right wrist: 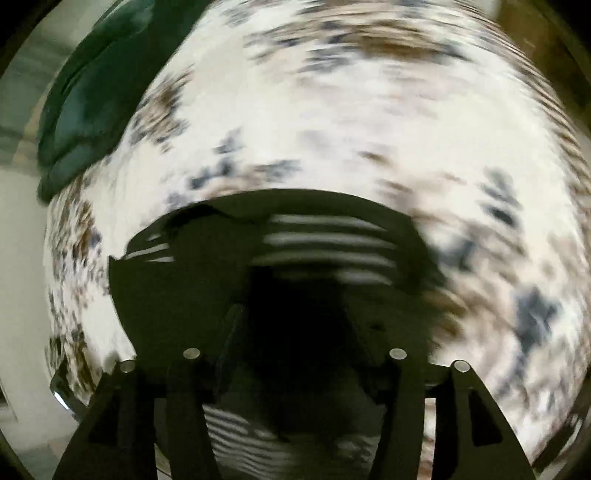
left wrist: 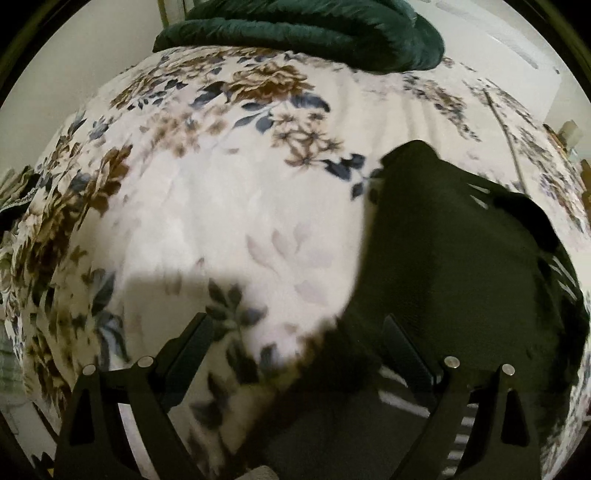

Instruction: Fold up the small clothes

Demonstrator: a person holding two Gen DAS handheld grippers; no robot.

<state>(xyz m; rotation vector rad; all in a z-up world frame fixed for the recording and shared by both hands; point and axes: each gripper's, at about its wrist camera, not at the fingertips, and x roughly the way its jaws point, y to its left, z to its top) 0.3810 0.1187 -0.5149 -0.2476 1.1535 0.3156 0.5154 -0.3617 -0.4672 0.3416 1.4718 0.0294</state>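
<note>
Beneath both of my grippers spreads a bed covered by a white floral blanket (left wrist: 207, 206), printed with brown and blue-grey flowers. It fills nearly the whole of each view. At its far edge lies a bunched dark green blanket (left wrist: 303, 33), which sits at the upper left in the blurred right wrist view.

The thing I am folding is a small dark garment (left wrist: 461, 266) with white stripes showing along its edges. It lies on the floral blanket, to the right in the left wrist view, and in the lower middle of the right wrist view, directly under that gripper.

My left gripper (left wrist: 295, 332) points steeply down. Its two black fingers (left wrist: 192, 350) stand wide apart. The left finger is over bare blanket, the right one over the dark cloth, and nothing is pinched between them.

My right gripper (right wrist: 291, 325) also points steeply down over the garment. Its fingers stand apart, but the space between them is dark and smeared. I cannot tell whether they touch the cloth.
</note>
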